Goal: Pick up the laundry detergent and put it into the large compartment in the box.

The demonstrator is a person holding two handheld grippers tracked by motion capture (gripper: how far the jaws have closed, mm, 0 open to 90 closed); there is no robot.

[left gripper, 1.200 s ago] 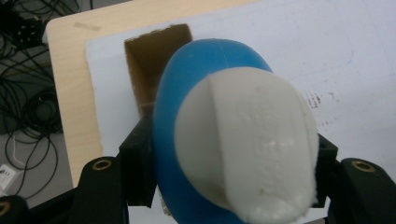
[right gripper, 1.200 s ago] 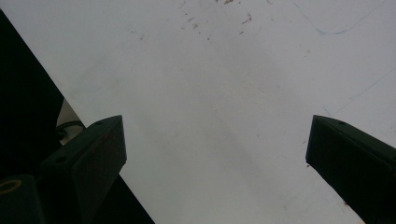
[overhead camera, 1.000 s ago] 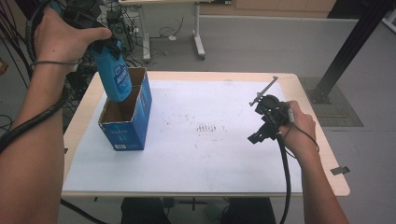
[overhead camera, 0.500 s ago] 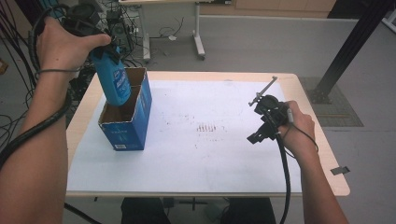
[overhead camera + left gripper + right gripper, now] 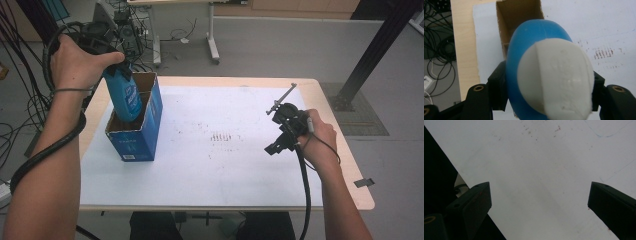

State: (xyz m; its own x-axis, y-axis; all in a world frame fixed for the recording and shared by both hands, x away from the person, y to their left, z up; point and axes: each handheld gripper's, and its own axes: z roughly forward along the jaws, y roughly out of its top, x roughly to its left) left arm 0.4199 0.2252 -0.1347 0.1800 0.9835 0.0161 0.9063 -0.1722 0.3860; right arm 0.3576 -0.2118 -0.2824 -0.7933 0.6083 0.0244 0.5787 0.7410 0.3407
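On the tabletop (image 5: 200, 200), the box (image 5: 137, 135) stands far left; the bottle (image 5: 125, 97) dips into it; right tongs (image 5: 280, 142) hover right.

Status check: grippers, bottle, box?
Left gripper shut on blue bottle, bottle partly inside the open box. Right gripper open over the sheet. Nothing blocking.
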